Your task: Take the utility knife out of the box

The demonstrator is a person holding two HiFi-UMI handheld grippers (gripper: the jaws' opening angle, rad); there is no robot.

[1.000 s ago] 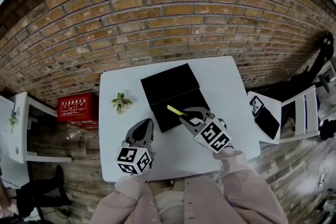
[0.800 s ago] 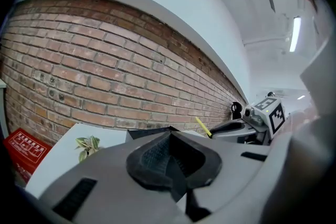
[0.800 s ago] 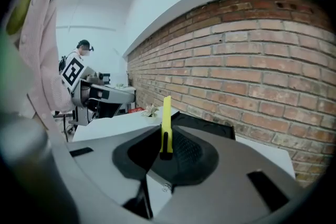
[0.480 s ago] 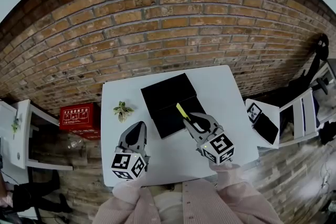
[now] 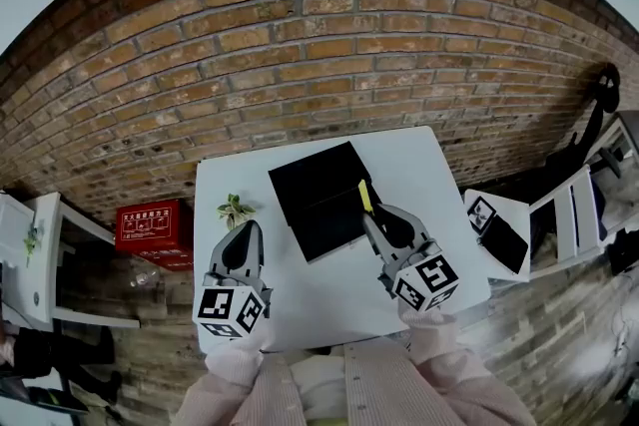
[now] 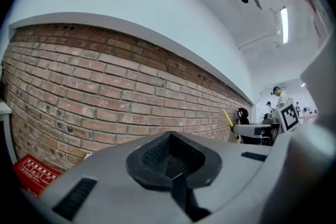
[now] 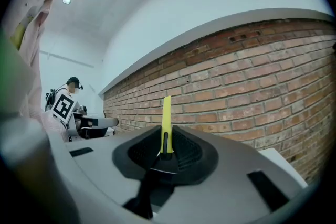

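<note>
The yellow utility knife [image 5: 364, 196] sticks out of my right gripper [image 5: 371, 214], which is shut on it and held in the air over the right edge of the black box [image 5: 318, 190]. In the right gripper view the knife [image 7: 166, 123] stands upright between the pads, blade end toward the brick wall. The box lies flat on the white table [image 5: 329, 299]. My left gripper [image 5: 246, 229] hovers left of the box, its jaws together with nothing in them. In the left gripper view its pads [image 6: 170, 165] meet, and the knife [image 6: 227, 118] shows far to the right.
A small green plant [image 5: 234, 211] sits on the table's left side. A red sign box [image 5: 152, 222] stands on the floor at left. To the right of the table is a white stand [image 5: 496, 229] with a black item. The brick wall [image 5: 319, 55] is behind.
Both grippers have risen. The right one has swung the knife from pointing left across the box to pointing toward the wall. The left gripper has drifted left, away from the box.
</note>
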